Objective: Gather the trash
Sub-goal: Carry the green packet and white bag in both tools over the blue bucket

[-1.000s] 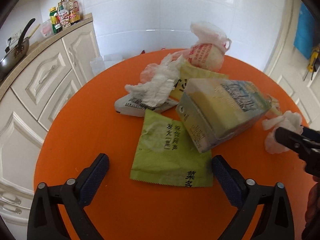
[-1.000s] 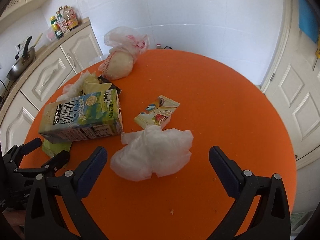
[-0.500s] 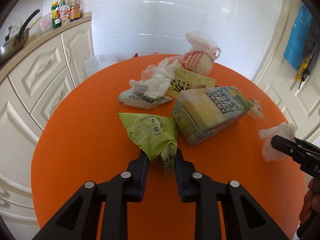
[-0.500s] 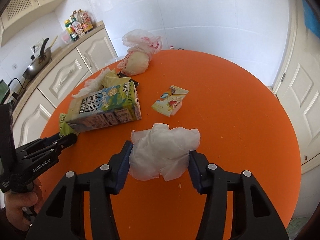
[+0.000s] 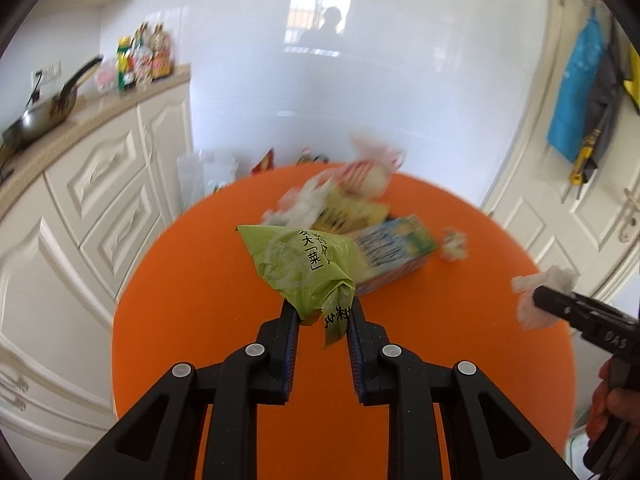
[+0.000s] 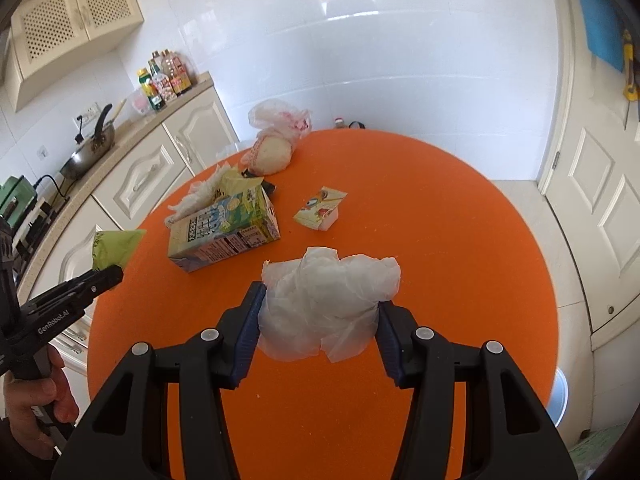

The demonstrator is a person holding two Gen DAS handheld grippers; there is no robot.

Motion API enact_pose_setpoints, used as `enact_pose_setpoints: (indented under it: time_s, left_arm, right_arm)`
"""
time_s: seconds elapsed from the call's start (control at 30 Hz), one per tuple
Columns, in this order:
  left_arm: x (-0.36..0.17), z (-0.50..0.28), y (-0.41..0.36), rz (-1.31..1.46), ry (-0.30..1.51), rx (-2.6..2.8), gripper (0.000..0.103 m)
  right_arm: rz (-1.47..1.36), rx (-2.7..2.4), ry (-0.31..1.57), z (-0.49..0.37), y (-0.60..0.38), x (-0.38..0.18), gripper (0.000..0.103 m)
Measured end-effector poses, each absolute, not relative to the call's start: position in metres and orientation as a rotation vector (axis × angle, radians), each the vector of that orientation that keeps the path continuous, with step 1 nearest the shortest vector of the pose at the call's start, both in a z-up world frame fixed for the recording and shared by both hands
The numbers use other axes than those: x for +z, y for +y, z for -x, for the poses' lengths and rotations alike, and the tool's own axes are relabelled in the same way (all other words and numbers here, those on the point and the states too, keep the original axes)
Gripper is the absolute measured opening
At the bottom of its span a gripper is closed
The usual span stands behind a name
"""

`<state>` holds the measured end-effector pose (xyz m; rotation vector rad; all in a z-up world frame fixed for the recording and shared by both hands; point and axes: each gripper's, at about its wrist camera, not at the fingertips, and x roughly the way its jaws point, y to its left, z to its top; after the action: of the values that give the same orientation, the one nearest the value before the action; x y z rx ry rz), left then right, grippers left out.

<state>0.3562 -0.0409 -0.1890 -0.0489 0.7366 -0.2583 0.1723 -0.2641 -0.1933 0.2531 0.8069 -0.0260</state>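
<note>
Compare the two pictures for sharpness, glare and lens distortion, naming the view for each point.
Left wrist view: the milk carton and litter behind are motion-blurred, while the green wrapper in the left tongs stays sharp. Right wrist view: sharp throughout, the white bag crisp. Both: window glare on the tiles, fisheye bending of cabinets and doors, dark corners.

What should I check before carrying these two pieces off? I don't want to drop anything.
1. Left gripper shut on green wrapper: ok.
2. Right gripper shut on white plastic wad: ok.
3. Both pieces clear of the orange table: ok.
4. Wrapper's hanging tail secure: cannot tell.
5. Bin in view: not ok.
6. Milk carton and small carton collected: not ok.
</note>
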Motion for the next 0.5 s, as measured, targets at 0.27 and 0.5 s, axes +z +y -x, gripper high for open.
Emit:
enact_pose_setpoints:
  time_s: [0.27, 0.5]
  left_arm:
    - [-0.147, -0.307, -0.084, 0.007, 0.645, -0.391, 0.019]
    - [-0.115, -0.251, -0.121, -0.046, 0.594, -0.534, 0.019]
  right_arm:
    - [-0.251, -0.071, 0.706, -0.136, -0.286, -0.156, 0.052]
    - [-0.278, -0.167, 0.631, -0.091, -0.331, -0.13, 0.052]
